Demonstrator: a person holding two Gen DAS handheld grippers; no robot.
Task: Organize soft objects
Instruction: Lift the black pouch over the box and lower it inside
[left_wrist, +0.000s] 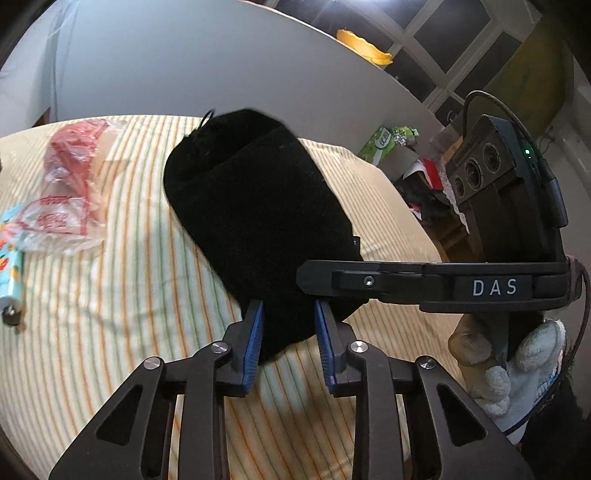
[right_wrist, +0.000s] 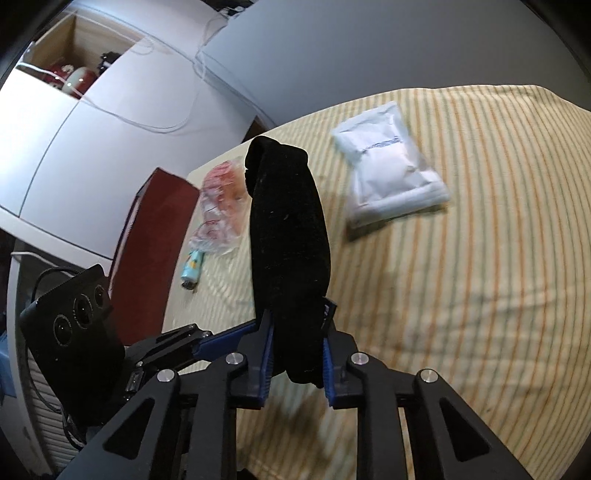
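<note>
Left wrist view: my left gripper (left_wrist: 289, 334) is clamped on the lower end of the black cloth (left_wrist: 255, 206), frame centre, above the striped sheet (left_wrist: 129, 332). Right wrist view: my right gripper (right_wrist: 298, 360) pinches the same cloth, which rises toward upper centre. A white packet (right_wrist: 388, 173) lies upper right; a red-printed plastic bag (right_wrist: 221, 199) left of centre.

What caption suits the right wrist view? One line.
Both grippers pinch a black cloth above the striped bedsheet, a white packet behind.

One black cloth (left_wrist: 255, 206), two bags (one white (right_wrist: 388, 162)).
</note>
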